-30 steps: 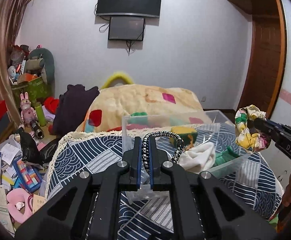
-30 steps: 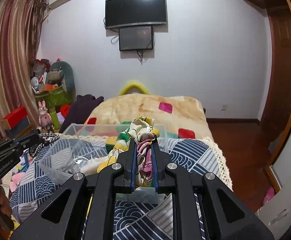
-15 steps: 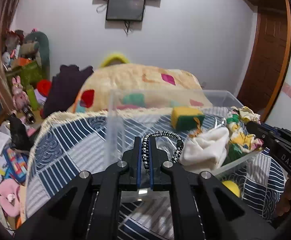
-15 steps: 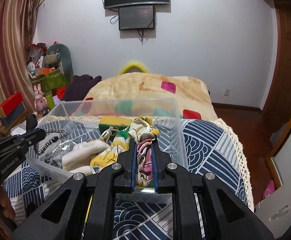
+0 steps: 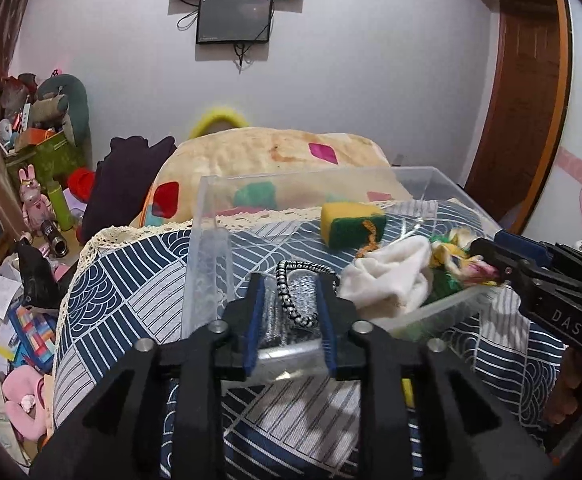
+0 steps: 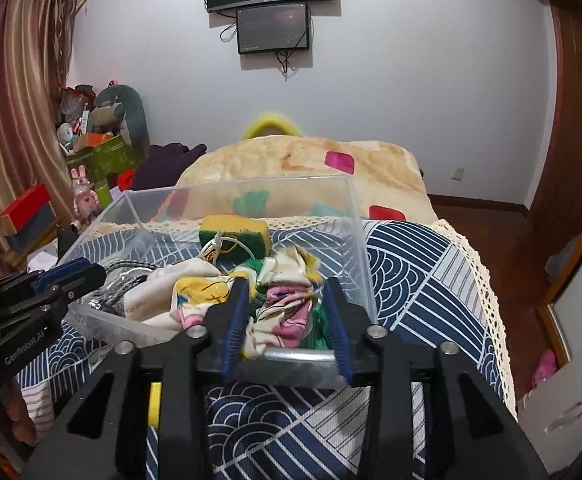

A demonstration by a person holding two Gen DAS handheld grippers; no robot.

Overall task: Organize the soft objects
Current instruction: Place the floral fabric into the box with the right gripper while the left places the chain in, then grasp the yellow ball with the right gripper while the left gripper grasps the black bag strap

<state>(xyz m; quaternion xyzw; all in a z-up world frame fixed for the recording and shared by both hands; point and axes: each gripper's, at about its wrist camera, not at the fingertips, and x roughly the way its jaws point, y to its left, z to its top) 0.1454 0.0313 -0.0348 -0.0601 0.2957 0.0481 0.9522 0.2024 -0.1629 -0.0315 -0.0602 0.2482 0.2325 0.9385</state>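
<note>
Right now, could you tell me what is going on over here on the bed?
A person with two handheld grippers is putting soft things into a clear plastic box on the bed. The left gripper is open around a black-and-white braided cord, and the right gripper is open around a floral scrunchie. A sponge and white cloth lie inside.

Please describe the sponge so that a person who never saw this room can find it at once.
Look at the clear plastic box standing on the blue patterned bedcover. The sponge lies inside it near the far wall, behind the white cloth and the floral scrunchie. It alone is a firm block, yellow with a dark green side.
</note>
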